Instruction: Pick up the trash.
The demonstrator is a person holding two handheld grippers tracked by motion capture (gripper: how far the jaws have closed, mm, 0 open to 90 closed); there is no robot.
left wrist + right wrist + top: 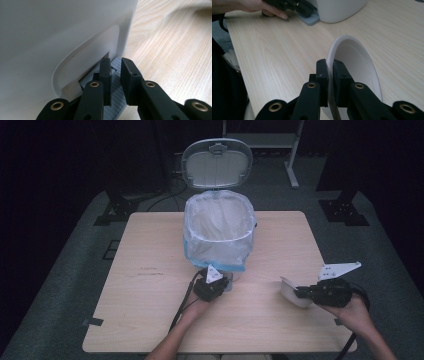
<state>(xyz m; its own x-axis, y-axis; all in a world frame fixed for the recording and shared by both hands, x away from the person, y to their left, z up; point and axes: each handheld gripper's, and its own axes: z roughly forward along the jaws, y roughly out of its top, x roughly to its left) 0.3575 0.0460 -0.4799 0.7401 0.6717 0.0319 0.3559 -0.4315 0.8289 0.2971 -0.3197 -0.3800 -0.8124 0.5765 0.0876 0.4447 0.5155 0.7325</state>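
Pale wooden bench (150,320) carrying a white pedal bin (218,232) near the middle of its far edge, lined with a clear bag, lid (217,162) swung up and standing open behind it; so the opening step looks done. Grey ribbed pedal (117,75) jutting from the bin's foot toward the near edge; left gripper (212,287) set low on it, jaws narrow with a small gap, straddling or pressing the pedal rather than clamping it, though contact hard to judge from so close. Same gripper seen far off in the right gripper view, hand (249,6) resting by the pedal.

White shallow bowl (295,292) toward the near right corner of the bench, well apart from the bin; right gripper (306,292) closed on its rim, jaws pinching the thin wall from inside and outside. Bowl tipped up on edge, not flat; opening facing roughly sideways, away from the bin, in the right gripper view; no long axis to speak of, being round, with its rim plane standing near vertical and running roughly from the near edge toward the far edge.

Left to do, by judgement: carry the bowl across to the open bin, drop it into the bag, release the pedal to close the lid.
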